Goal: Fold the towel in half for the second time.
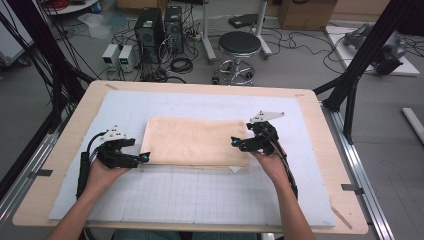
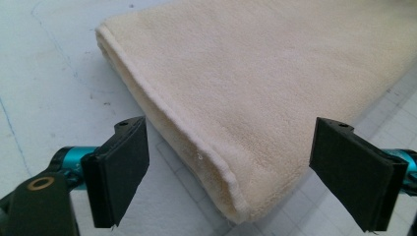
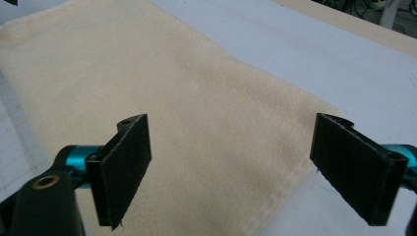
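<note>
A cream towel (image 1: 195,140), folded into a flat rectangle, lies in the middle of a pale gridded mat (image 1: 200,195). My left gripper (image 1: 142,157) sits at the towel's near left corner. In the left gripper view its jaws (image 2: 231,177) stand wide apart, with the folded corner of the towel (image 2: 255,73) between them and untouched by the pads. My right gripper (image 1: 235,142) hovers at the towel's right end. In the right gripper view it (image 3: 231,172) is open above the hemmed edge of the towel (image 3: 147,88), gripping nothing.
The mat covers most of a wooden table (image 1: 60,165). Black frame posts (image 1: 360,55) rise at both far sides. Behind the table stand a round stool (image 1: 239,47), computer towers (image 1: 150,30) and loose cables on the floor.
</note>
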